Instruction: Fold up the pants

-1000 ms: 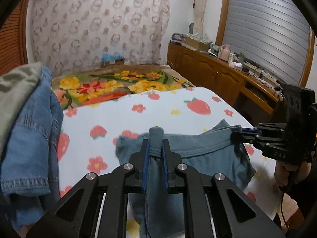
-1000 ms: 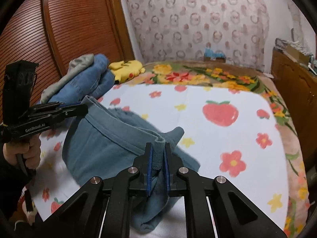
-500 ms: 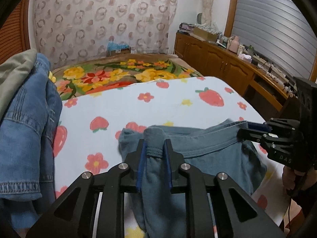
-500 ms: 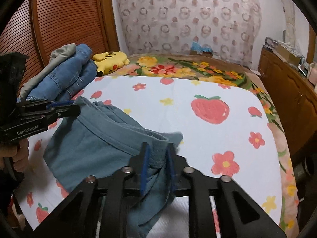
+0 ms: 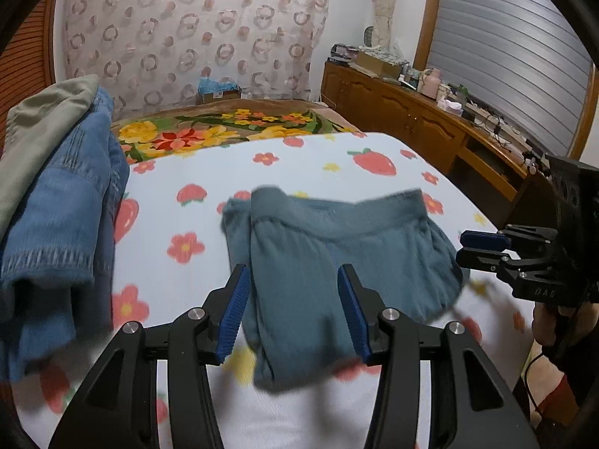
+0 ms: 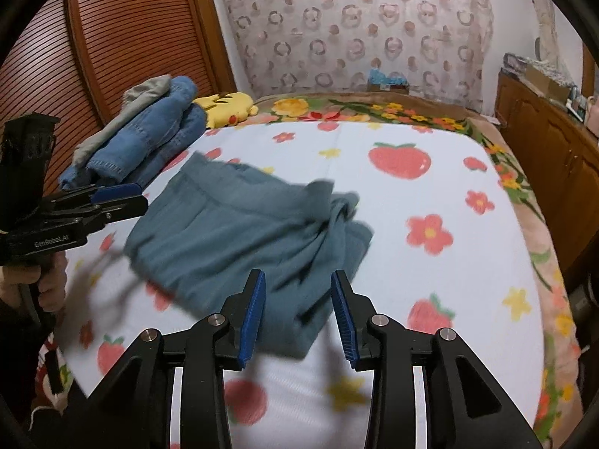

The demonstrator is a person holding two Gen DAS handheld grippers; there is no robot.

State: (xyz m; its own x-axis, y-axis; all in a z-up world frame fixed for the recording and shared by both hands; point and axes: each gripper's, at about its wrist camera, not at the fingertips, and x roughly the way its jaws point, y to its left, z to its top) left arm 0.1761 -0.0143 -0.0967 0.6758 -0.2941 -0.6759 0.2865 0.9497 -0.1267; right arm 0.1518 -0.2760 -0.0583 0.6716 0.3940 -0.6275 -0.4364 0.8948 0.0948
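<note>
Both grippers released since half-second ago: left gripper (image 5: 292, 312) and right gripper (image 6: 297, 312) jaws spread, empty. Pants (image 6: 247, 224) dropped mid-frame on bedsheet (image 6: 430, 262); regrasp likely needed before next fold.

left gripper (image 6: 112, 202) reads "genrobot.ai" (right gripper's (image 5: 483, 249) marking illegible).

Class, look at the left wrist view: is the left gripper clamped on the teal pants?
No: the left gripper stands wide open, its blue pads clear of the teal pants lying on the bed.
</note>
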